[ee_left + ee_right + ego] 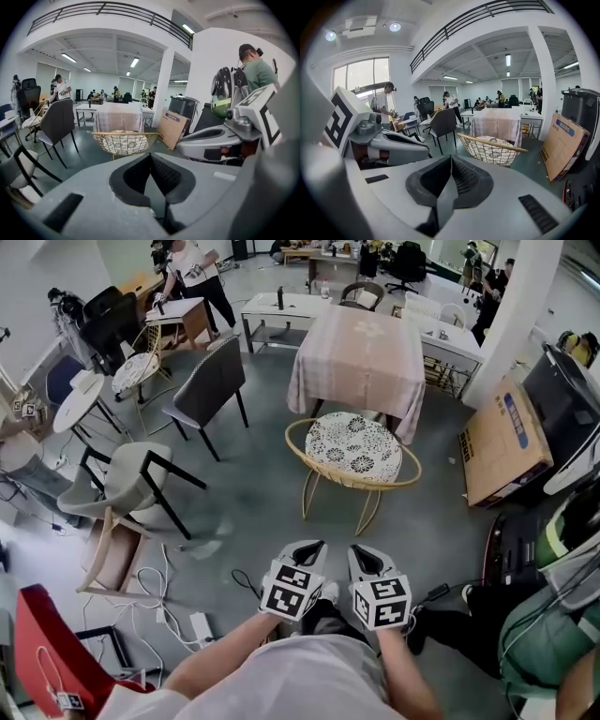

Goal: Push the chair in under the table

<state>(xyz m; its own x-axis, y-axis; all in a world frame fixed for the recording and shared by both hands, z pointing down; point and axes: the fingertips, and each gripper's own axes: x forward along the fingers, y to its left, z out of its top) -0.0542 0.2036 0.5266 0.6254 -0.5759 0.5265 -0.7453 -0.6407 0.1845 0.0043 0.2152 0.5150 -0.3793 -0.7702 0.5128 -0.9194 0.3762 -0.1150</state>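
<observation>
Head view: the chair [353, 448], a wire basket seat with a patterned cushion on thin legs, stands on the floor just in front of the near edge of the table [361, 352]; its seat is not yet under the cloth. The left gripper [305, 554] and the right gripper [368, 557] sit side by side, near the person, well apart from the chair's near rim; both point toward it and touch nothing.

Left gripper view: the jaws are closed together with nothing between them; the chair [124, 142] lies straight ahead, the table [118, 123] directly behind it; a cardboard box [172, 127] leans to the right, clear of the push line.

Right gripper view: the jaws are likewise fully closed and empty; the chair [490, 147] appears ahead and slightly right, with the table [497, 125] beyond.

Step in hand, as judged: the approach to the chair; the push itself has not begun.

Procedure: keep both jaws closed and use them as blunt pushers; set one on each side of the near rim, evenly spaced, so the chair travels straight and does not swing; press level toward the table, not down, since the thin legs may tip or snag; advance slowly until the seat passes under the cloth; watch that the hanging cloth does not catch on the rim.
</observation>
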